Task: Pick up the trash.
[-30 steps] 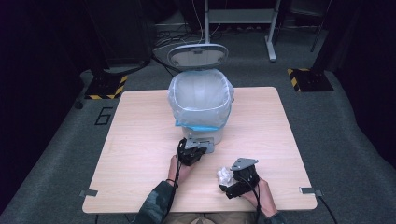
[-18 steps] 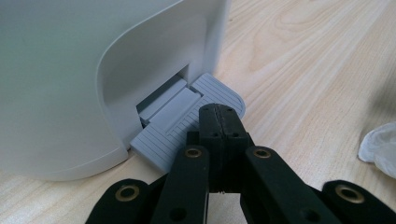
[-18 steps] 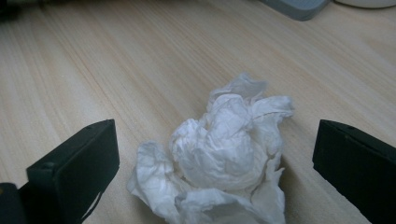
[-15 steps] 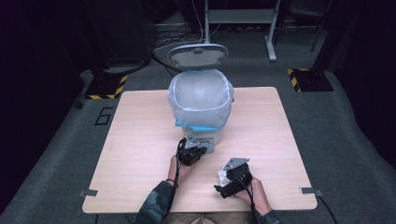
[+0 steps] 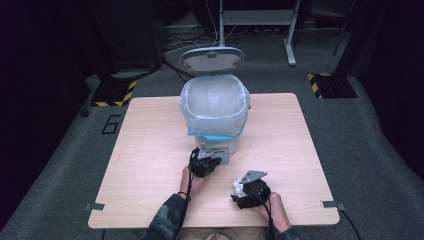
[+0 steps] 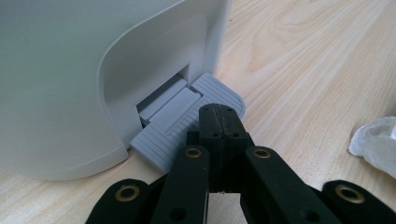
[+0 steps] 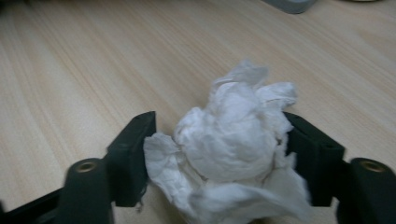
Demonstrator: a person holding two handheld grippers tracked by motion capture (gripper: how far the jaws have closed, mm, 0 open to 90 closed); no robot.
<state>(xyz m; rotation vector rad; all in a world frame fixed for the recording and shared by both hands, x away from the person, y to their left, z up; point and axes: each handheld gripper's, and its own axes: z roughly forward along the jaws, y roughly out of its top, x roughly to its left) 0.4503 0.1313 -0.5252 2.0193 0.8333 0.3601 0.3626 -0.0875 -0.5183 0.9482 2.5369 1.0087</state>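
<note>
Nearest the person, the right tool (image 5: 239, 192) sits low over the front part of the bench (image 5: 150, 150), held in the right hand (image 5: 272, 210), with its grey three-cornered plate on top. In the right gripper view its two black jaws stand apart on either side of a crumpled white tissue (image 7: 233, 140); the right jaw touches the wad, the left jaw is just beside a loose flap of it (whether that jaw presses the paper I cannot tell). The tissue shows in the high view as a small white lump (image 5: 236, 187) at the tool's left front, just above or on the wood.

A little farther in and to the left, the left hand (image 5: 190, 179) holds the left tool (image 5: 205, 164), its cable trailing back along the sleeve. In the left gripper view the left tool (image 6: 218, 122) has its jaws pressed together with nothing between them, and their tips rest on the ribbed grey pedal (image 6: 182, 126) that juts from the foot of a white bin (image 6: 84, 70). At the right edge of that view a bit of the white tissue (image 6: 373, 142) lies well apart from the pedal.

Beyond the tools, the bin (image 5: 215, 112) stands near the middle of the bench, lined with a pale translucent bag (image 5: 192, 102) folded over its rim, a blue strip of the bag showing at the front. Its lid (image 5: 211, 60) stands raised at the far side.
</note>
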